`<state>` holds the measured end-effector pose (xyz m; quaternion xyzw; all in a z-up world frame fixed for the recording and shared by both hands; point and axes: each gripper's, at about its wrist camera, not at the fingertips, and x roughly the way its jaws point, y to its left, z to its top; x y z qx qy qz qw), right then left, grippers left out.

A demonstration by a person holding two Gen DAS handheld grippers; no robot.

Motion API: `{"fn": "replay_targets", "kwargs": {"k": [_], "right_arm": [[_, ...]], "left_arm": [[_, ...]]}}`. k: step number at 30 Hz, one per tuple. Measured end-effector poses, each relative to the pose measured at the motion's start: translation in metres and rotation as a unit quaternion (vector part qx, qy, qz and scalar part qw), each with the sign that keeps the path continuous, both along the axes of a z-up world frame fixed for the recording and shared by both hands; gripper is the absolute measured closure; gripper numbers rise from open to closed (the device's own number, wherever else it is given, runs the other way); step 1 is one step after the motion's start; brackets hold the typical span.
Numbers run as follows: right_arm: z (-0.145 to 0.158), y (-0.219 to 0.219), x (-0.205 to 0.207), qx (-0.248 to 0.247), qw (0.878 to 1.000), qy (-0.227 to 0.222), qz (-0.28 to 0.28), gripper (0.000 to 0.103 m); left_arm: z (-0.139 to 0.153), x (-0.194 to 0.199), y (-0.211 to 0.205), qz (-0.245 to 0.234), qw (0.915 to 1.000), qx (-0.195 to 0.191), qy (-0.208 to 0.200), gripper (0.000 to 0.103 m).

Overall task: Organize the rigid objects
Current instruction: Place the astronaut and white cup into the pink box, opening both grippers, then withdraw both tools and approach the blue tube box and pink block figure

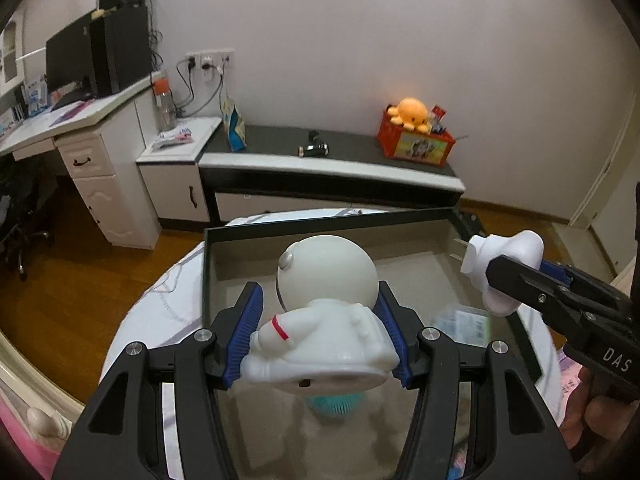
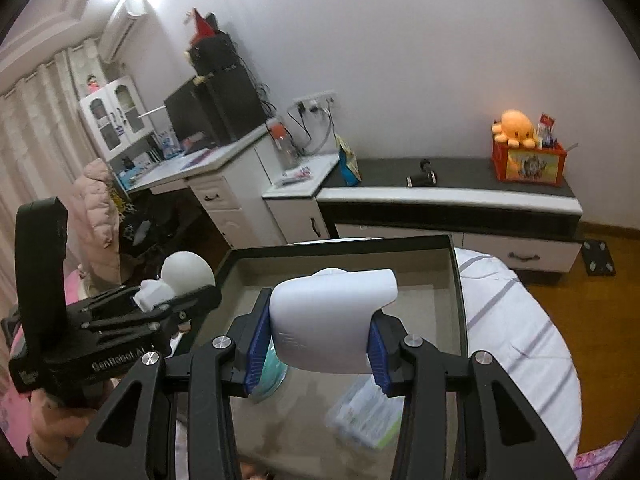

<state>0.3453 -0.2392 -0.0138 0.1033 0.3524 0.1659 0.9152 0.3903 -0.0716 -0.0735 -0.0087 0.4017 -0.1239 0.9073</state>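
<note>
My left gripper is shut on a white astronaut figure with a round helmet and a red arm stripe, held above a shallow dark-rimmed box. My right gripper is shut on a white plug-in device with metal prongs, also over the box. In the left wrist view the right gripper holds the device at the box's right rim. In the right wrist view the left gripper carries the astronaut at the box's left corner.
The box lies on a white bed cover. Inside it are a teal brush-like item and a clear packet. Behind stand a low dark-topped cabinet with a red toy crate, and a white desk.
</note>
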Motion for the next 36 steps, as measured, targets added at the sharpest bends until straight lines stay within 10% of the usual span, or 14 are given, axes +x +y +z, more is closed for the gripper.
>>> {"fn": "replay_targets", "kwargs": {"k": [8,11,15,18,36], "right_arm": [[-0.040,0.000,0.052,-0.005,0.997,0.077,-0.009,0.059],[-0.051,-0.003,0.058,-0.006,0.995,0.097,-0.012,0.058],[-0.054,-0.010,0.058,0.007,0.995,0.102,-0.022,0.020],[-0.051,-0.015,0.055,0.016,0.994,0.107,-0.032,0.017],[0.041,0.015,-0.110,-0.010,0.998,-0.015,-0.066,0.014]], "left_arm": [[-0.040,0.038,-0.023,-0.008,0.9976,0.041,0.056,0.044],[-0.042,0.036,-0.023,-0.002,0.9972,0.054,0.052,0.020],[-0.034,0.026,-0.017,0.009,0.9976,0.061,0.029,0.005],[-0.024,0.011,-0.005,0.021,0.9980,0.057,0.014,0.004],[0.074,-0.173,0.060,0.073,0.9909,0.018,-0.111,0.000]]}}
